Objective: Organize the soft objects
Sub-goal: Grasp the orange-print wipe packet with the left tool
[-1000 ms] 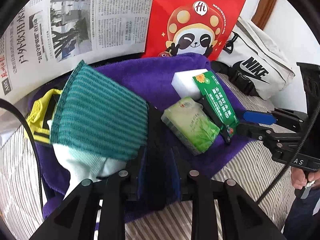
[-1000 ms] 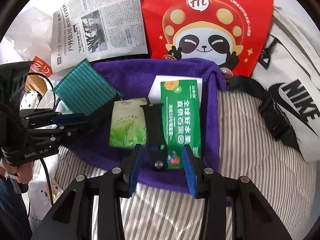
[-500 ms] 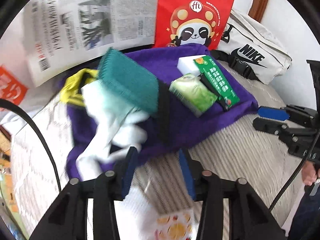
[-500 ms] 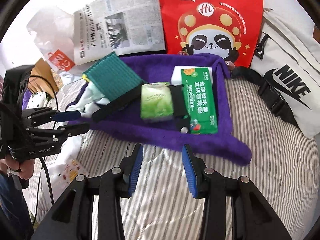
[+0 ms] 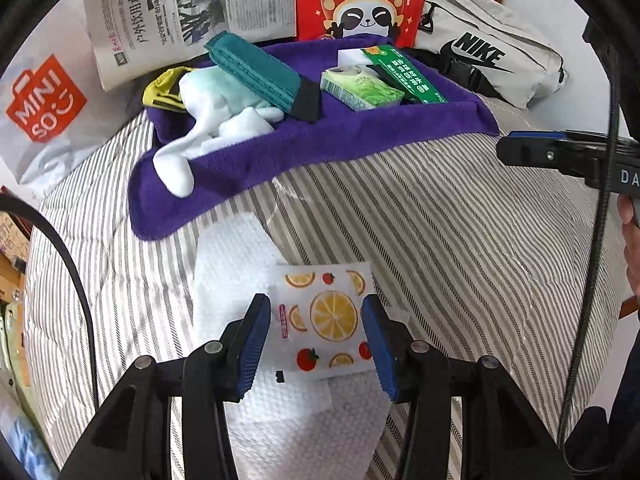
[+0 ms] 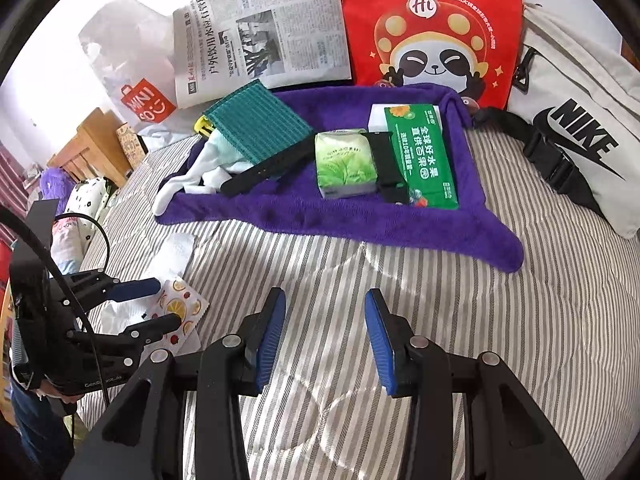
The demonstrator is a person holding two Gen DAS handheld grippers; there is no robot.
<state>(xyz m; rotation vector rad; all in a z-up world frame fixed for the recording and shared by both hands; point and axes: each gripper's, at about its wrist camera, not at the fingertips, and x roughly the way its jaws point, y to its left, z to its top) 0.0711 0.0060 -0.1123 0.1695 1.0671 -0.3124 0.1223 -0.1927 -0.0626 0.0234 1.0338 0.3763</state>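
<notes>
The left gripper (image 5: 316, 334) hung low over the striped bedcover (image 5: 460, 240), its blue-padded fingers spread wide on either side of a small packet printed with orange slices and strawberries (image 5: 326, 320). The pads stood just beside the packet's edges; whether they touched it could not be told. The packet lay on a white dimpled paper towel (image 5: 228, 256) near the front of the bed. From the right wrist view the same gripper (image 6: 160, 304) showed at the left edge, one finger on each side of the packet (image 6: 180, 308).

The right gripper (image 6: 325, 338) was held over bare striped bedcover (image 6: 500, 300) with its fingers apart and nothing between them — well apart from the cloth pile.

Farther back lay a purple towel (image 6: 280, 216) spread flat on the bed. On it sat a teal ribbed cloth (image 6: 256, 128) overlapping white socks (image 6: 180, 184), with a bit of yellow fabric (image 5: 160, 88) behind them. A black strap (image 6: 264, 170) lay beside the teal cloth, and next to it a green tissue pack (image 6: 344, 164), a second black strap (image 6: 386, 168), and a long green box (image 6: 422, 156) resting partly on a white block (image 6: 376, 118).

Behind the towel stood a newspaper (image 6: 260, 32), a red bag with a panda (image 6: 432, 28), a white Nike bag (image 6: 580, 132) to the right, and a white Miniso plastic bag (image 5: 44, 108) to the left.
</notes>
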